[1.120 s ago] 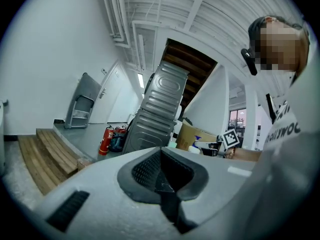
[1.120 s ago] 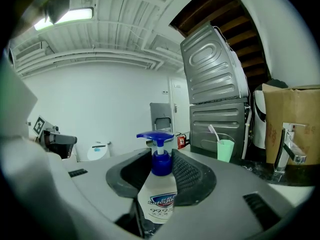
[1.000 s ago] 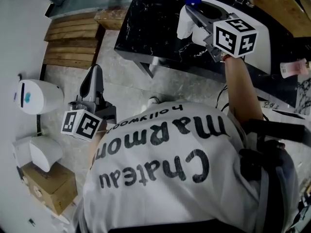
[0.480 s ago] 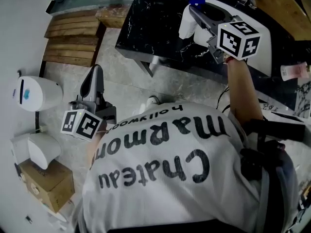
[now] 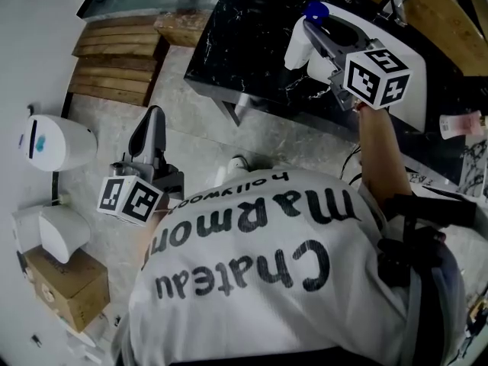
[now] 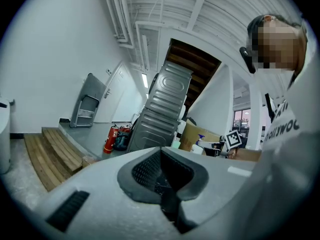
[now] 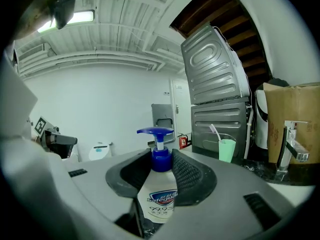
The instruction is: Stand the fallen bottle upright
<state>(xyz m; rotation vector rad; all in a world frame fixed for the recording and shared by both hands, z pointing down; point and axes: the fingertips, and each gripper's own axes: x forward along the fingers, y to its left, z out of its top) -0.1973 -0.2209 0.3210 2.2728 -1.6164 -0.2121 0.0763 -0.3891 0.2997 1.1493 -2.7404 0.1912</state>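
A white pump bottle (image 7: 161, 194) with a blue pump head stands upright between the pads of my right gripper (image 7: 162, 171), which is shut on its shoulders. In the head view the bottle (image 5: 297, 50) is over the black marble table (image 5: 236, 44), held by my right gripper (image 5: 316, 33). The jaws hide its base, so I cannot tell whether it rests on the table. My left gripper (image 5: 151, 124) hangs low at my left side over the floor, far from the table. Its jaws (image 6: 162, 176) are shut on nothing.
A green cup (image 7: 226, 149) with a straw and a chrome tap (image 7: 292, 146) stand beyond the bottle. Wooden steps (image 5: 114, 59), a white bin (image 5: 53, 143) and a cardboard box (image 5: 65, 288) are on the floor at the left. A pink-labelled item (image 5: 457, 124) lies at the table's right.
The head view has drifted slightly. The bottle and both grippers keep their places.
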